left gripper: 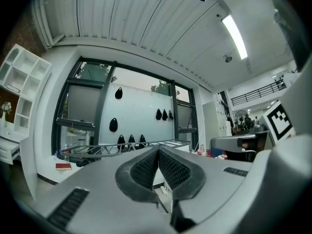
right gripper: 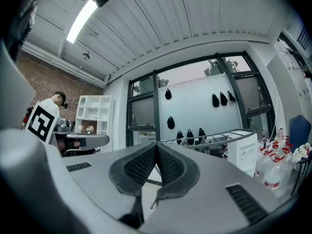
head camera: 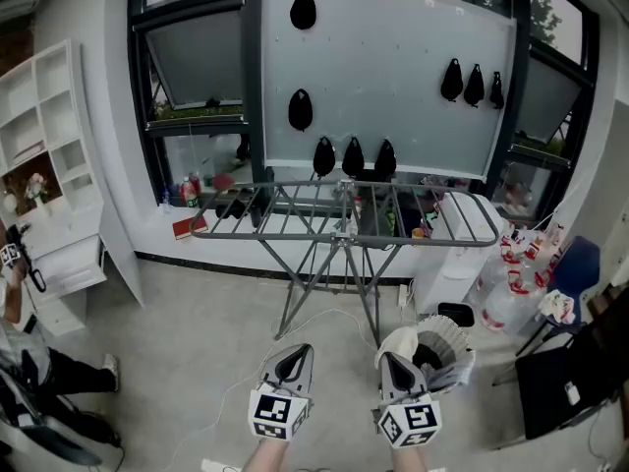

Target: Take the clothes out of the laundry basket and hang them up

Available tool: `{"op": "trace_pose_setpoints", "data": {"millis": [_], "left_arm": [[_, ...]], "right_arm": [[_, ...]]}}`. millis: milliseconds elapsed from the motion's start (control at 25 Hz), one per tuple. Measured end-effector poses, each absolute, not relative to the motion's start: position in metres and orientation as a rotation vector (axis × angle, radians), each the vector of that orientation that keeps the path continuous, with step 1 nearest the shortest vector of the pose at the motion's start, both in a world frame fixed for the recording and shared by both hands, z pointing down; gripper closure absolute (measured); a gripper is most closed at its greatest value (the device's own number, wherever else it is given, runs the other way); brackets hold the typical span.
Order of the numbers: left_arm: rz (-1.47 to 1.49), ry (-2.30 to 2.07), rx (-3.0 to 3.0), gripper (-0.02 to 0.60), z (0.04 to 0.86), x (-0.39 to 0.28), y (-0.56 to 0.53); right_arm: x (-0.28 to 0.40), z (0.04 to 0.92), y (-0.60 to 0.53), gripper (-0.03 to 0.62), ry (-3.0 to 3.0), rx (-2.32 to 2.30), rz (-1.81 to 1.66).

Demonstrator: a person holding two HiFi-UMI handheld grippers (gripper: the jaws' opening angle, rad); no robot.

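A white slatted laundry basket [head camera: 454, 340] stands on the floor at the lower right of the head view, with a white garment [head camera: 400, 339] over its near rim and dark cloth [head camera: 429, 355] inside. The grey folding drying rack [head camera: 344, 212] stands bare in front of the window; it also shows in the left gripper view as the rack [left gripper: 117, 149] and in the right gripper view as the rack [right gripper: 217, 137]. My left gripper [head camera: 294, 354] [left gripper: 158, 150] is shut and empty, held level. My right gripper [head camera: 391, 360] [right gripper: 157, 146] is shut and empty, just left of the basket.
A white shelf unit [head camera: 39, 155] and a seated person [head camera: 44, 386] are at the left. A white cabinet [head camera: 462, 249], several bottles [head camera: 511, 283] and a blue chair [head camera: 578, 264] crowd the right. A cable [head camera: 319, 321] lies under the rack. Black hangers [head camera: 352, 155] dot the white board.
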State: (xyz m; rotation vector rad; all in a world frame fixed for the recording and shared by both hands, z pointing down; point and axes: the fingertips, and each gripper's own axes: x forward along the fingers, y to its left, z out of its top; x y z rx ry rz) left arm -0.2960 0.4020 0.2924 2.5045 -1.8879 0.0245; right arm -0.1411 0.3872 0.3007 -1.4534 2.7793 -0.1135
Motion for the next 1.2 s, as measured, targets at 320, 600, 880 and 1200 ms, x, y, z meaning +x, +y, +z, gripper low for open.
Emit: {"op": "trace_pose_setpoints", "data": {"millis": [320, 600, 880, 1200], "left_arm": [[-0.009, -1.807, 2.526, 0.527, 0.296, -0.286, 0.4], [-0.015, -1.793, 2.506, 0.403, 0.305, -0.289, 0.399], [-0.013, -1.77, 2.517, 0.393, 0.306, -0.299, 0.395], [-0.019, -1.743, 2.516, 0.391, 0.316, -0.318, 0.396]], "right_arm": [[-0.143, 0.301, 0.388, 0.507, 2.778, -1.395, -0.135], [-0.143, 0.306, 0.389, 0.435, 2.771, -1.4, -0.163], [-0.15, 0.311, 0.385, 0.427, 2.754, -1.427, -0.185], [-0.159, 0.32, 0.392, 0.424, 2.726, -1.474, -0.208]]}}
